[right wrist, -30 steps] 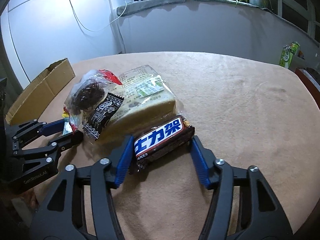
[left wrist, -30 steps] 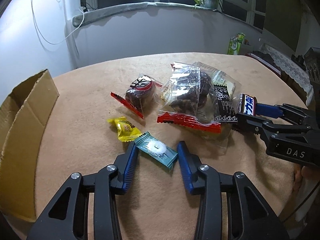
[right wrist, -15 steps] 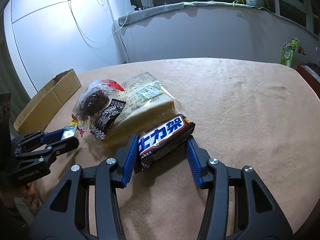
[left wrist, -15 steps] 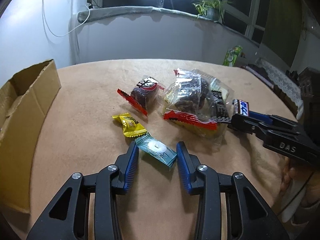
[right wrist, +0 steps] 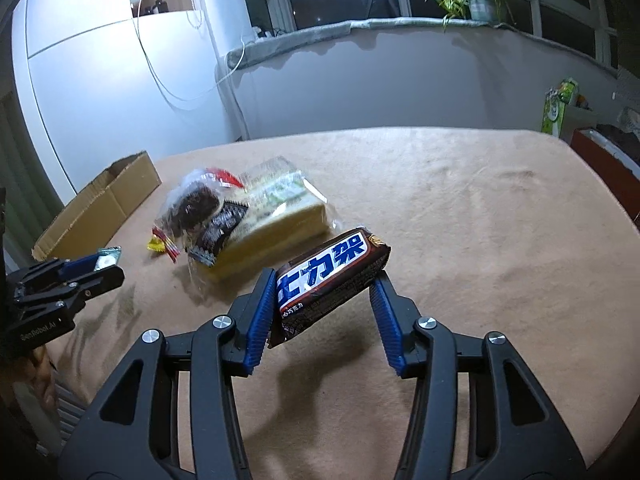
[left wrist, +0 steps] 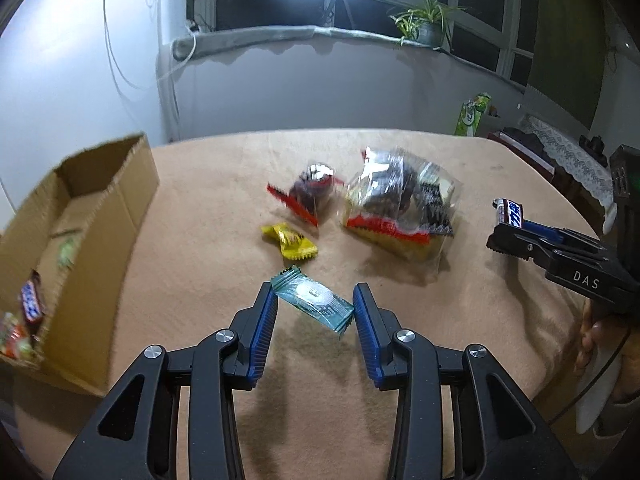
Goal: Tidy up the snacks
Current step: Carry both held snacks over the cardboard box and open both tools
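Observation:
My left gripper (left wrist: 314, 304) is shut on a teal candy packet (left wrist: 314, 302) and holds it above the tan table (left wrist: 200, 216). My right gripper (right wrist: 324, 284) is shut on a brown chocolate bar (right wrist: 330, 270), lifted off the table; it also shows in the left wrist view (left wrist: 510, 214). A yellow candy (left wrist: 290, 240), a red-edged dark cake packet (left wrist: 310, 196) and a pile of clear bread and cake bags (left wrist: 400, 208) lie mid-table. The cardboard box (left wrist: 76, 216) stands at the left with a few snacks inside.
A green carton (left wrist: 472, 114) stands beyond the table's far right. A wall and a window ledge with a plant (left wrist: 424, 24) lie behind. The snack pile also shows in the right wrist view (right wrist: 248, 220), with the box (right wrist: 100, 208) far left.
Both grippers have risen off the table with their snacks. The teal packet and the chocolate bar now hang in the air, and the box interior has come into view.

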The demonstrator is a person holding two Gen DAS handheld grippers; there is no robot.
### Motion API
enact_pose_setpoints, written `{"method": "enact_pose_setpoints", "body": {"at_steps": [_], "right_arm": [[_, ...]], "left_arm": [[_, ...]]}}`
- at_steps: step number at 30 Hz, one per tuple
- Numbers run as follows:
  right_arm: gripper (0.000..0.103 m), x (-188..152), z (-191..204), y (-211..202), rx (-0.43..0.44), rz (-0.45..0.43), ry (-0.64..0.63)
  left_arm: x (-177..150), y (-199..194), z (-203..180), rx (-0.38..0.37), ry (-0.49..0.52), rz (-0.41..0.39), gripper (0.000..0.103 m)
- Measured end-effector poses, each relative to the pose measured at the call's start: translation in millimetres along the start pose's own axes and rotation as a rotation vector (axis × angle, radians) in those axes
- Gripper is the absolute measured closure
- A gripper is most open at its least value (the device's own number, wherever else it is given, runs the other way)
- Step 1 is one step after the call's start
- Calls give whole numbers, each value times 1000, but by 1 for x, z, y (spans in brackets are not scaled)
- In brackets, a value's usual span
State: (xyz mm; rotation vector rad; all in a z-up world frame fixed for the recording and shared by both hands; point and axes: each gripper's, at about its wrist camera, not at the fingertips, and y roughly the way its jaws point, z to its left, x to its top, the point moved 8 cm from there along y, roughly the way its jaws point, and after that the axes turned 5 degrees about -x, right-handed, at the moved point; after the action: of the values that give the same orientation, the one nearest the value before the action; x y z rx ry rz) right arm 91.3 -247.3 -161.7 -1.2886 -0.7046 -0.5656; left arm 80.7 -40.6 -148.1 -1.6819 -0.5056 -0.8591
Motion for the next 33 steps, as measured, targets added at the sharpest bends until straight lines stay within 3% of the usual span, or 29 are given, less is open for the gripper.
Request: {"method": "enact_pose_setpoints", "body": {"at_steps": [8, 17, 26, 33], "right_arm": [[53, 26, 17, -26, 3, -69, -40], [53, 47, 60, -40, 34, -112, -106], [53, 60, 117, -40, 81, -121, -191], [53, 60, 188, -27, 172, -108, -284]], "left_arm": [[23, -32, -6, 16, 49, -84, 66], [32, -55, 6, 22, 31, -148, 66], [30, -76, 45, 61, -32, -199, 66], [24, -90, 104, 131, -119, -227, 66]]}}
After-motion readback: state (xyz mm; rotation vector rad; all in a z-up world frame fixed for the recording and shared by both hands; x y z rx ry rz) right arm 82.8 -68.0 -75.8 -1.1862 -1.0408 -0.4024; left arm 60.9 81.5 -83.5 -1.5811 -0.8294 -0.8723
